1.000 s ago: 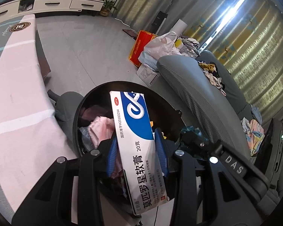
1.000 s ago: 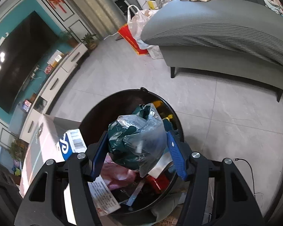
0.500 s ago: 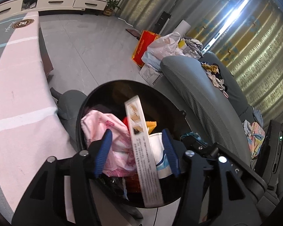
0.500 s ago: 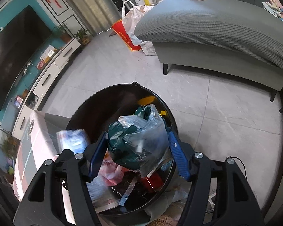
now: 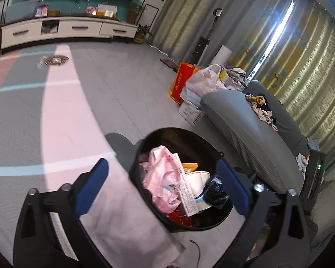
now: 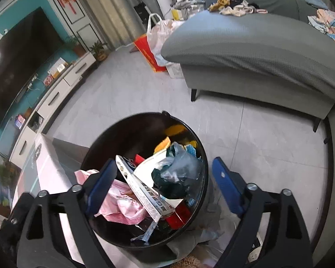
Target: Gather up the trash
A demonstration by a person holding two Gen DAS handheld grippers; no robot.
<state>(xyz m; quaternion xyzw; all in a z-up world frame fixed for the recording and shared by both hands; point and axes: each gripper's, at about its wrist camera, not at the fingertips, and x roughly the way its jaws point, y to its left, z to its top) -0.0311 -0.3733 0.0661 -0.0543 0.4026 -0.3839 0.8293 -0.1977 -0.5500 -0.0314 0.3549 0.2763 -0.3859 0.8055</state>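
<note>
A black round trash bin (image 5: 178,134) (image 6: 131,122) stands on the floor, full of rubbish. In it lie a white and blue medicine box (image 5: 187,192) (image 6: 145,192), a crumpled dark green and clear plastic bag (image 6: 178,174) (image 5: 214,192), and a pink plastic bag (image 5: 163,174) (image 6: 120,203). My left gripper (image 5: 165,185) is open and empty above the bin. My right gripper (image 6: 165,185) is open and empty above the bin.
A pink and grey covered table (image 5: 55,122) lies left of the bin. A grey sofa (image 6: 256,51) (image 5: 245,129) with clothes stands to the right. Red and white shopping bags (image 5: 189,82) sit by the sofa's end. A white TV cabinet (image 5: 62,29) lines the far wall.
My left gripper opened and the medicine box dropped into the bin. My right gripper opened and the dark green plastic bag fell into the bin. Both grippers have pulled up and back.
</note>
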